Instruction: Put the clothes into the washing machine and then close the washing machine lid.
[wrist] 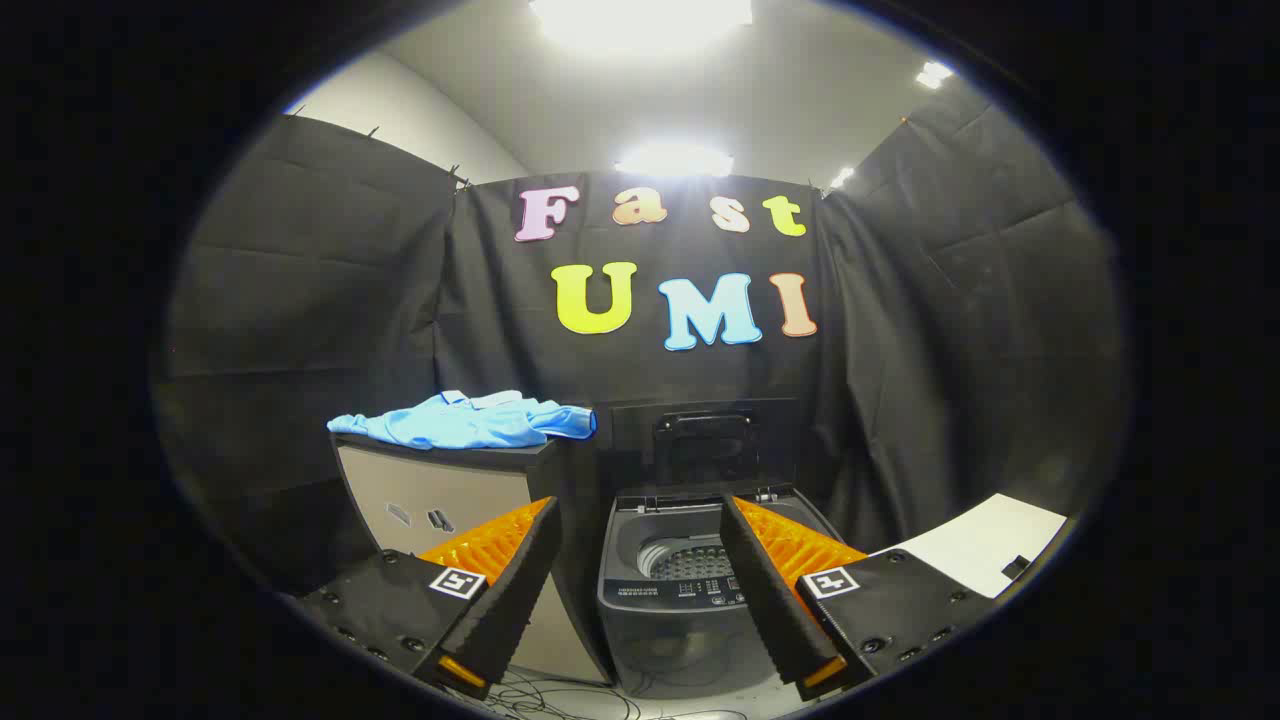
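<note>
At 12 o'clock just ahead of the tool point(640, 590), between its two fingers, sits the washing machine point(675, 600) – top-loader, dark grey body, on the floor against the black booth wall. Lid point(705, 445) is up, standing roughly upright behind the opening, hinged at the back edge. Drum point(685, 560) is visible through the opening, perforated metal, nothing seen in it. A control strip runs along the front edge of the top.

Tool is spread wide, fingers well apart, holding nothing – left finger point(510, 585) overlaps the cabinet front, right finger point(765, 590) overlaps the machine's right side. No contact with anything as far as the view shows.

At 10 o'clock from the tool, beyond the left finger: a light-coloured cabinet point(440, 500) with a dark top, standing just beside the machine on its left. The clothes point(470, 420) lie on that top – one light-blue garment, crumpled and spread flat, its right end hanging slightly over the edge nearest the machine. Garment is higher than the machine's opening and apart from the tool.

At 3 o'clock, beyond the right finger: a white counter point(985, 545) corner with a small dark item at its edge, too small to tell what.

At 6 o'clock under the tool: loose cables point(560, 700) on the floor
</note>
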